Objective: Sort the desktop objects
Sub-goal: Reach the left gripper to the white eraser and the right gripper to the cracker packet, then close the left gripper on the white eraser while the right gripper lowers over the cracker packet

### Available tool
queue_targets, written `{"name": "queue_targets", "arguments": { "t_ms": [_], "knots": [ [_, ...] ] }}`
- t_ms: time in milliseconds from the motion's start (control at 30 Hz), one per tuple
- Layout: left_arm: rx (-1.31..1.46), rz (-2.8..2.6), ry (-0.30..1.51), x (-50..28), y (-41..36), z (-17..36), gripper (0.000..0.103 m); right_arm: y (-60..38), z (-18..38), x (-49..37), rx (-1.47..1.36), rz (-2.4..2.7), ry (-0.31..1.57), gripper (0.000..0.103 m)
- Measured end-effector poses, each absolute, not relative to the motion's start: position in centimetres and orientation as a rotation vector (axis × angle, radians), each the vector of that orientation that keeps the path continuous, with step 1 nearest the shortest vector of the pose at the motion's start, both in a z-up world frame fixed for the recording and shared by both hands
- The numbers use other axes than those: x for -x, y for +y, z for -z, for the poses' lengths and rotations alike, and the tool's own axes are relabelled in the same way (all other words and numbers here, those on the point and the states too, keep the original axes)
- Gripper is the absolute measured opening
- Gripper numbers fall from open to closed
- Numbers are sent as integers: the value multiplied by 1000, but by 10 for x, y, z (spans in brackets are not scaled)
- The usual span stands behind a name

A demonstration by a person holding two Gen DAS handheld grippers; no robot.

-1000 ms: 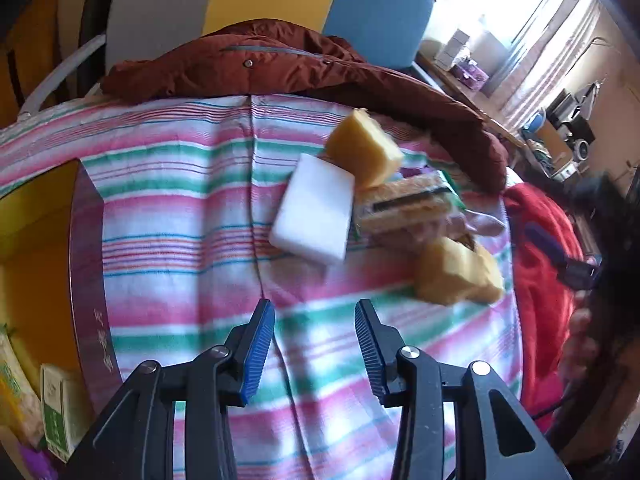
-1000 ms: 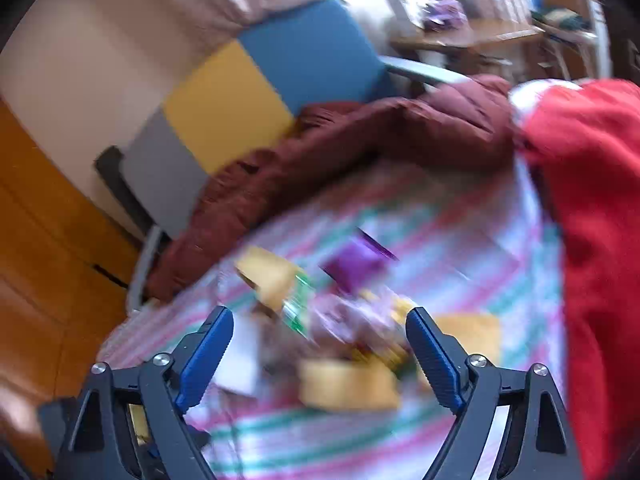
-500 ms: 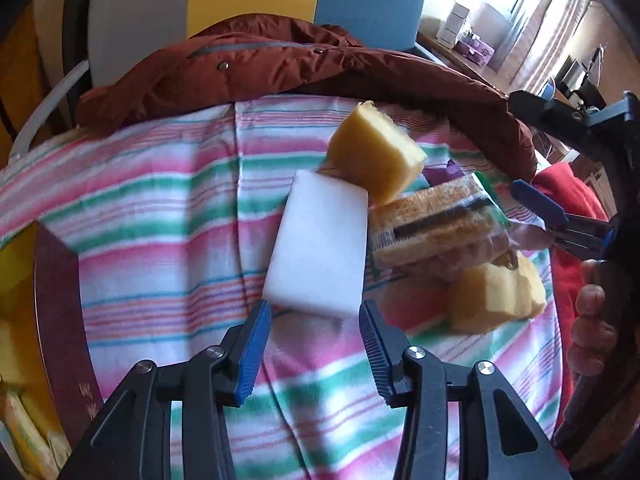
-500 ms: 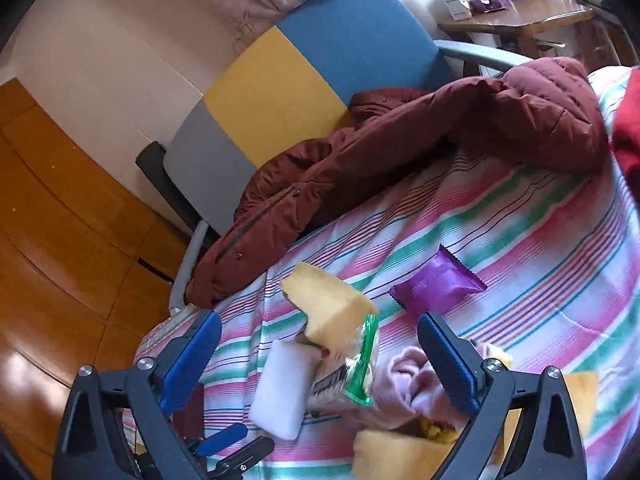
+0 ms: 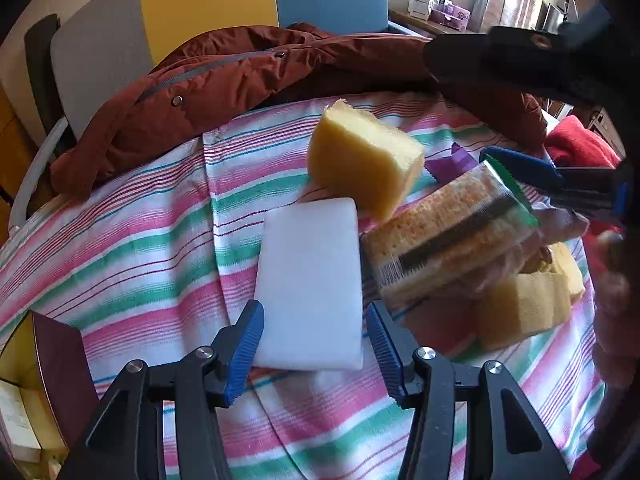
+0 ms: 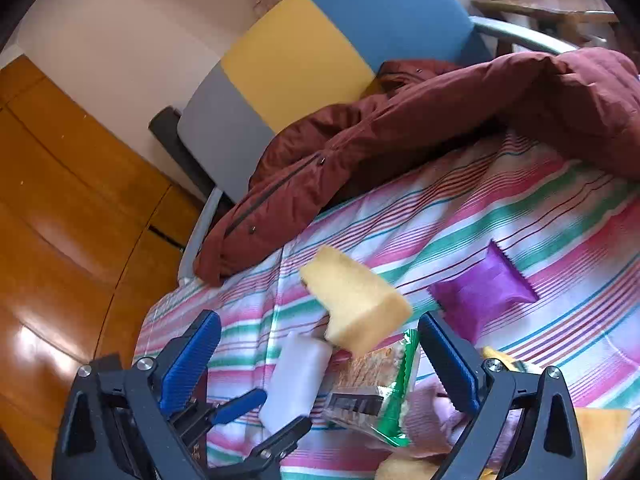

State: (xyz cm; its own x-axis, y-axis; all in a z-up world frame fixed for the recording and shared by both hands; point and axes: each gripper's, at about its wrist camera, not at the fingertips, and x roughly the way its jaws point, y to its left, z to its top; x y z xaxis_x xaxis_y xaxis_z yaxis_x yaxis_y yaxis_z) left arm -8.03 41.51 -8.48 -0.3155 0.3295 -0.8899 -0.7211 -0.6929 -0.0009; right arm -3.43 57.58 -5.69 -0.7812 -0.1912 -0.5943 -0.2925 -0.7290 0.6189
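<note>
Clearly little is sorted yet: the left tongs (image 5: 314, 354), spread wide and grasping nothing, straddle the white foam block (image 5: 310, 286) on the striped surface (image 5: 120, 248); the right tongs (image 6: 320, 360), likewise spread empty, hover over yellow sponges (image 6: 354, 306), cracker pack (image 6: 372, 390) and purple packet (image 6: 482, 294), all still clustered.

No legible text or labels.

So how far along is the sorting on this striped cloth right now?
Little looks done: the yellow sponge, cracker packet, purple snack packet and another yellow sponge lie clustered together unsorted. In hand: nothing yet; the left gripper is open with the near end of the white sponge between its fingers. The right gripper hangs open above the pile. The whole pile remains.
</note>
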Motion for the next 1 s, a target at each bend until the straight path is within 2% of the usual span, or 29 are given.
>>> {"name": "queue_targets", "arguments": {
  "t_ms": [67,200,433,533,667,867,1000],
  "knots": [
    [1264,-2052,525,84,413,86,54,572,57,37,1073,-2704,1143,100],
    [1304,-2070,489,93,397,84,44,567,53,38,1138,-2787,1269,100],
    [1418,-2074,360,99,365,82,39,548,54,35,1342,-2886,1422,100],
    [1455,-2095,308,100,349,82,39,533,59,41,1459,-2909,1416,100],
    [1472,-2127,256,99,328,75,37,514,66,46,1602,-2897,1312,100],
    [1399,-2115,177,101,320,47,40,523,60,37,1504,-2862,1178,99],
    [1393,-2089,179,106,333,38,40,536,54,28,1426,-2828,1143,93]
  ]
}}
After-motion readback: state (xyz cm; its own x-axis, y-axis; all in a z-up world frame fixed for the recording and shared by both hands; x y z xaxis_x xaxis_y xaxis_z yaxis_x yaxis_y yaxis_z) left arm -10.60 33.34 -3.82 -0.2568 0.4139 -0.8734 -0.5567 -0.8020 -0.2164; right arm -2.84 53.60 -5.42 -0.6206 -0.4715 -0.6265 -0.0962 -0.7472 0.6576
